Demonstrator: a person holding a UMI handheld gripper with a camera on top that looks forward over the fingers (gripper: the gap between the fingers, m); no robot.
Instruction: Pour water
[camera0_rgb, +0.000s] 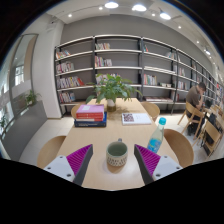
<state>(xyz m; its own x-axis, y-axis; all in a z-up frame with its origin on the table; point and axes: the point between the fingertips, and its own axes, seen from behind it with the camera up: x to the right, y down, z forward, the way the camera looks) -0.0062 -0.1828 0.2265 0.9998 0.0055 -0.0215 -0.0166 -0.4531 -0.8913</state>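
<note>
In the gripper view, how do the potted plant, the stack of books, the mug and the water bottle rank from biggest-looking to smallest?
1. Potted plant, though it stands farthest away.
2. Stack of books.
3. Mug and water bottle: too alike to rank, and the mug's nearness, between the open claw's fingers, enlarges it.

Library reading room, tall bookshelves (100, 65) lining the walls, wooden table (110, 135), chairs (180, 145), potted plant (112, 90)

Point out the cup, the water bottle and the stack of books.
cup (117, 153): gripper view, on its outer wall, between the open fingers.
water bottle (156, 137): gripper view, on its clear body below the blue cap.
stack of books (90, 115): gripper view, on the top red cover.
</note>
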